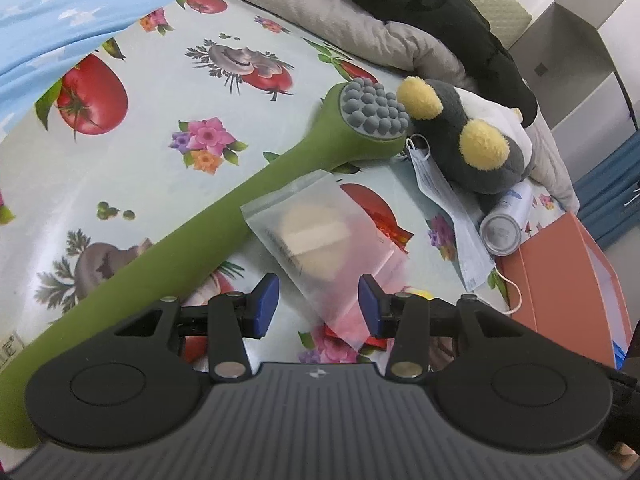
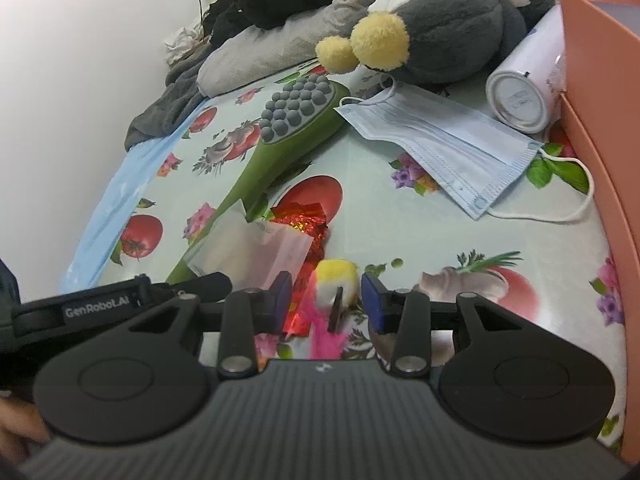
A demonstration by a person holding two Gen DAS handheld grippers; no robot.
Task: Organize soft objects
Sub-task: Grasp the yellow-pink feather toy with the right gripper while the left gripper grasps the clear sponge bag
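Observation:
In the left wrist view my left gripper [image 1: 319,306] stands open just above the flowered tablecloth [image 1: 160,184]. The near corner of a translucent zip bag [image 1: 316,240] with a beige puff inside lies between its blue pads, which do not press on it. In the right wrist view my right gripper [image 2: 326,298] is open around a small yellow, white and pink fluffy toy [image 2: 336,280], close to the right pad. Farther back lies a grey plush toy with yellow feet [image 1: 472,140] [image 2: 452,36].
A green massage hammer with grey nubs [image 1: 224,200] [image 2: 288,128] lies diagonally beside the bag. A blue face mask [image 2: 440,148], a white can [image 2: 520,96], red foil wrapper [image 2: 300,224] and an orange box [image 2: 600,92] are to the right. Grey bedding [image 1: 360,28] and black clothes [image 1: 440,12] are at the back.

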